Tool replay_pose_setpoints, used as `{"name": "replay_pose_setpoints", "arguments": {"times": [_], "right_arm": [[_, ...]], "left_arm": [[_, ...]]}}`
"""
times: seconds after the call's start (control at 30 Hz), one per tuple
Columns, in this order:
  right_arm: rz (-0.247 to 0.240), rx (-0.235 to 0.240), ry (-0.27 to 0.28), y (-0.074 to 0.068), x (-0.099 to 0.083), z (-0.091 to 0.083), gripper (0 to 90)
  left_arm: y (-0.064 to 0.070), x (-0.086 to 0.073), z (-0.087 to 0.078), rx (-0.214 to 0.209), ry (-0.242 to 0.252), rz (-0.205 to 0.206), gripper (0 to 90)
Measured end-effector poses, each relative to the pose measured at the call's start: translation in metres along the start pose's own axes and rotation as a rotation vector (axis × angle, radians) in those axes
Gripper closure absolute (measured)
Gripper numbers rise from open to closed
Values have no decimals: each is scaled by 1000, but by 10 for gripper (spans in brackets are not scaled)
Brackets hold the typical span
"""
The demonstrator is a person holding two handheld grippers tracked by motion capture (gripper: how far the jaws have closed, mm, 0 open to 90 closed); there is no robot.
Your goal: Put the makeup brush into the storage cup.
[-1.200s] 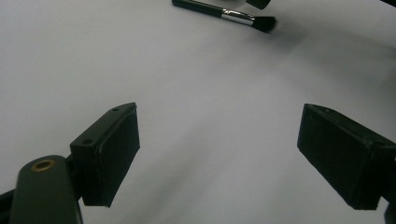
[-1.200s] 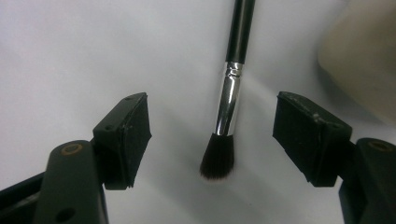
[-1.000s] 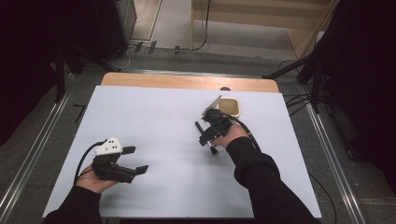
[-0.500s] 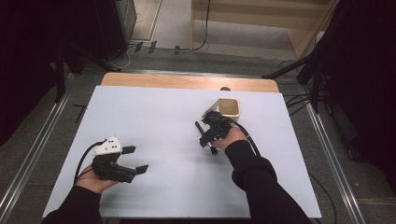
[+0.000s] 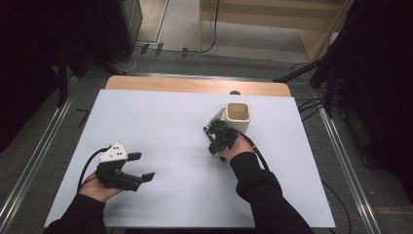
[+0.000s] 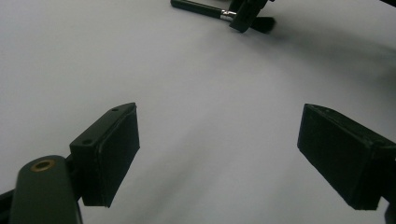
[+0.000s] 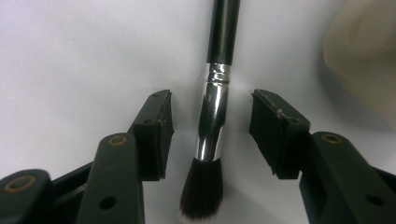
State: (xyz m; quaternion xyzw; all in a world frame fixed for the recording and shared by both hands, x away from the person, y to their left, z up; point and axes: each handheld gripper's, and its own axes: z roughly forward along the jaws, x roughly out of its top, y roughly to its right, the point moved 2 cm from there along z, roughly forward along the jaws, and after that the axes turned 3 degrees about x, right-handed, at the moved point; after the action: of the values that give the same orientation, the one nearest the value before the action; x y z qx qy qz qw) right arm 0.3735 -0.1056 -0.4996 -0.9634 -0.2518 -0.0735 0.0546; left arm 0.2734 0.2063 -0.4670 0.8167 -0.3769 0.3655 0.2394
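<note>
The makeup brush (image 7: 212, 135) lies flat on the white table cover (image 5: 165, 122), between the jaws of my right gripper (image 7: 212, 128). Its dark bristle tuft points back toward my hand, the shiny silver ferrule sits right in the gap, and the black handle runs straight away from me. My jaws stand partly apart, one on each side of the ferrule, with a sliver of white cover showing on both sides, so neither pad touches the metal and I am not gripping the brush.

In the high view my right gripper (image 5: 217, 138) rests low on the cover right of the middle of the table, my hand wrapped round it from behind. Just beyond it, to the right, stands a cream square cup (image 5: 238, 115), upright, its open mouth facing up; the same cup shows as a pale blur (image 7: 364, 51) at the upper right edge of my right gripper view. The cup is near the brush, but I cannot tell whether they touch.

My left gripper (image 5: 141, 165) sits well apart, near the front left of the cover, held in my left hand, jaws spread wide with nothing between them but bare white cover (image 6: 210, 121). In its view the brush handle (image 6: 198, 8) and my right gripper (image 6: 247, 16) appear far off at the top edge.
</note>
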Motion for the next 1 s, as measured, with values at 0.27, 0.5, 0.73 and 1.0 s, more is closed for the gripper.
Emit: {"name": "replay_pose_setpoints", "arguments": {"times": [0.27,0.5,0.73,1.0], "right_arm": [[9,4,-2,2,-2,-1,663],[-13,7,-10,4,-3,-2,786],[-2,21,-15,5,-2,-2,790],[1,36,-20,9,-2,-4,791]], "left_arm": [[0,0,0,4,3,0,135],[0,1,-1,5,6,-1,135],[0,0,-1,7,2,1,135],[-2,1,-2,11,11,-14,135]]}}
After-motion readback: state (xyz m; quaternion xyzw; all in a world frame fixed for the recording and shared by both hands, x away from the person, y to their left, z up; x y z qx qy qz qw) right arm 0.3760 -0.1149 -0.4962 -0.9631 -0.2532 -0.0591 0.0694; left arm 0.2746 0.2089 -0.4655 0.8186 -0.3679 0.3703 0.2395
